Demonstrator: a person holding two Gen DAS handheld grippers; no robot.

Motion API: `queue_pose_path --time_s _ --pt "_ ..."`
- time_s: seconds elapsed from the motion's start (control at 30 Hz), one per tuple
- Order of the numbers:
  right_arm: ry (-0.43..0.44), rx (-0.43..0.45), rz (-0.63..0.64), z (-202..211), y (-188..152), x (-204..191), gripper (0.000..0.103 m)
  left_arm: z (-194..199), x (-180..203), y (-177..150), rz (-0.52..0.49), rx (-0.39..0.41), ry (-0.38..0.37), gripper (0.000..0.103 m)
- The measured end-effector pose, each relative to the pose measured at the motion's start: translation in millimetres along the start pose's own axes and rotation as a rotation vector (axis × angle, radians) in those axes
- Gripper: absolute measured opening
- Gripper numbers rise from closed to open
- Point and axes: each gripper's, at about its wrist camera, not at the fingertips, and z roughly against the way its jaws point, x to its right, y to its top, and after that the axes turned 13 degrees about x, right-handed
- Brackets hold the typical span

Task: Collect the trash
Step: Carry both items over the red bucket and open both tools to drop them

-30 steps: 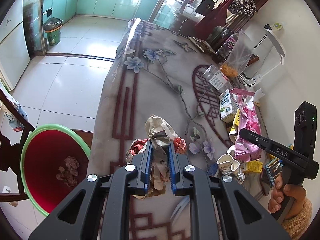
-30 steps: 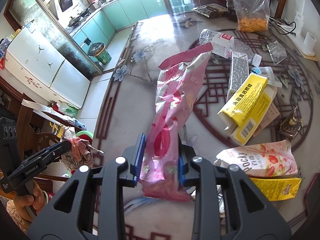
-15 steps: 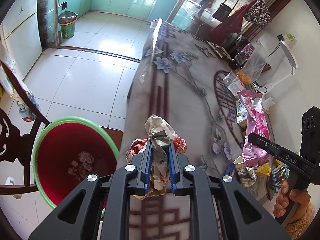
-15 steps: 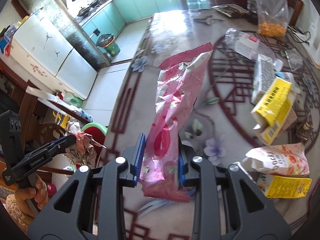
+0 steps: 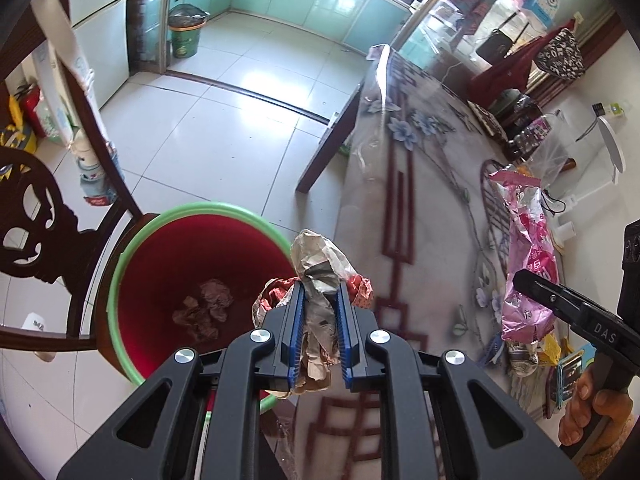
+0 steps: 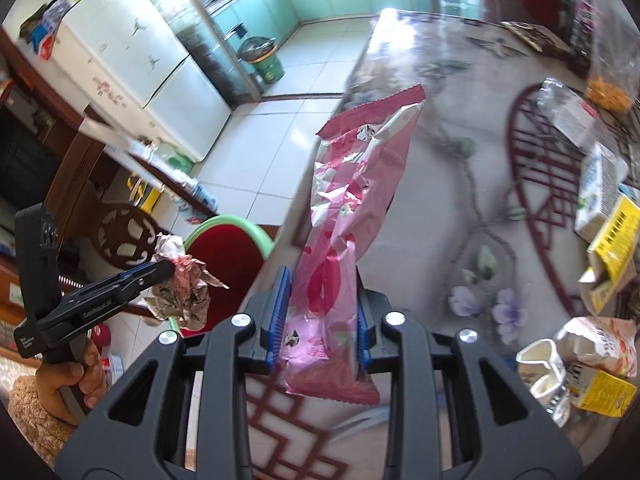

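Observation:
My left gripper (image 5: 319, 300) is shut on a crumpled wad of wrappers (image 5: 320, 264), held in the air at the table's left edge, just right of a red bin with a green rim (image 5: 120, 264). The bin holds crumpled paper (image 5: 204, 312). My right gripper (image 6: 320, 280) is shut on a long pink foil snack bag (image 6: 356, 184), held above the table. The wad (image 6: 180, 288) and the bin (image 6: 228, 248) also show in the right wrist view. The pink bag also shows in the left wrist view (image 5: 528, 252).
The table (image 6: 440, 208) has a floral cover. At its right lie yellow cartons (image 6: 612, 236), a milk carton (image 6: 600, 196), a snack pouch (image 6: 600, 344) and a white cup (image 6: 540, 364). A dark wooden chair (image 5: 44, 232) stands left of the bin. A green trash can (image 5: 184, 36) is far off.
Both grippers have swung left toward the bin with their loads. The wad now hangs near the bin's right rim; the pink bag reaches over the table's left edge.

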Motion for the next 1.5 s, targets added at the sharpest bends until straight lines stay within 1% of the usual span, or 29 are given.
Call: queue_pose_path --time_s 0.2,0.3,0.37,0.5,0.83,1.07,1.17,1.2,1.23,1.27,1.3,1.33,1.37,1.4,1.5 --pt "0.054 -0.047 0.071 -20 -4 -34 0.028 2 -17 -4 0.024 0.000 0.035 0.013" --pt "0.082 -0.073 0.112 -30 -9 -50 0.028 3 -21 -5 0.018 -0.002 0.054 0.013" --pt "0.108 -0.109 0.136 -38 -13 -59 0.028 4 -24 -6 0.015 -0.001 0.073 0.013" --pt "0.139 -0.151 0.165 -46 -21 -73 0.028 6 -35 -9 0.034 -0.002 0.093 0.013" --pt "0.184 -0.198 0.215 -60 -30 -101 0.028 9 -59 -12 0.073 -0.012 0.171 0.014" --pt "0.207 -0.218 0.250 -68 -34 -119 0.028 10 -73 -15 0.094 -0.021 0.195 0.014" --pt "0.211 -0.217 0.257 -69 -34 -123 0.029 12 -79 -15 0.102 -0.017 0.204 0.016" --pt "0.214 -0.218 0.260 -69 -34 -125 0.031 13 -80 -15 0.105 -0.014 0.205 0.018" --pt "0.212 -0.220 0.264 -70 -34 -126 0.040 13 -82 -15 0.107 -0.013 0.207 0.021" --pt "0.211 -0.219 0.265 -68 -35 -125 0.044 14 -83 -14 0.108 -0.012 0.212 0.031" --pt "0.213 -0.218 0.266 -68 -35 -126 0.047 15 -84 -13 0.110 -0.006 0.220 0.047" --pt "0.217 -0.217 0.268 -68 -35 -128 0.048 16 -85 -13 0.114 0.002 0.223 0.054" --pt "0.217 -0.217 0.270 -69 -35 -130 0.052 17 -86 -12 0.117 0.007 0.223 0.055" --pt "0.216 -0.216 0.273 -69 -35 -130 0.054 18 -87 -12 0.119 0.008 0.226 0.055" --pt "0.213 -0.210 0.270 -67 -35 -129 0.054 17 -88 -10 0.119 0.005 0.239 0.057"
